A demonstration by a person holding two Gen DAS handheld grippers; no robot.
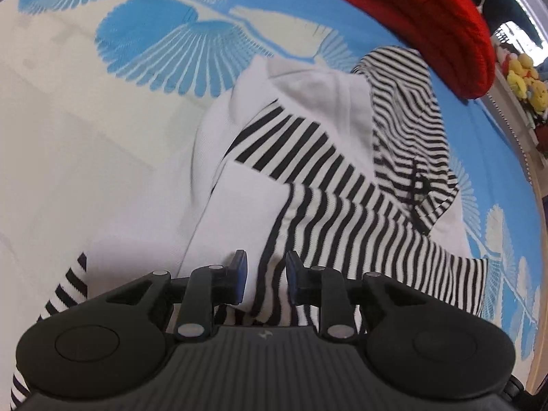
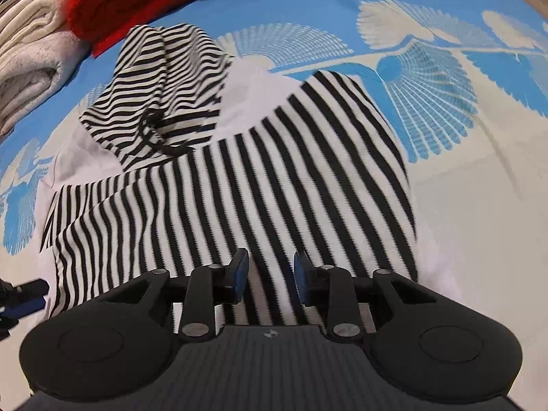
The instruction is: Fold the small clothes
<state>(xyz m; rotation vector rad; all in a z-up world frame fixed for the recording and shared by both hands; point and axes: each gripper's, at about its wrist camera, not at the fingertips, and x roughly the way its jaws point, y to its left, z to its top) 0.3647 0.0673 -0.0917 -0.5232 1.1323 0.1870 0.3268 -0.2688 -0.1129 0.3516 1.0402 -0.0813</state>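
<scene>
Striped hoodie (image 2: 239,171) lies half-folded on the blue-and-cream bedspread (image 1: 85,120). Soft, light knit, will sag and slide; pinch it at a hem or fold edge. Left gripper (image 1: 263,275) is slightly parted, with fabric between the pads but not visibly clamped. Right gripper (image 2: 270,275) is slightly parted over the stripes, holding nothing.

We look steeply down from both wrists, close above the black-and-white striped cotton garment (image 1: 328,178) (image 2: 239,178). Both views share it, and the red knitted cloth (at one o'clock left (image 1: 421,10), eleven o'clock right (image 2: 144,3)).
</scene>
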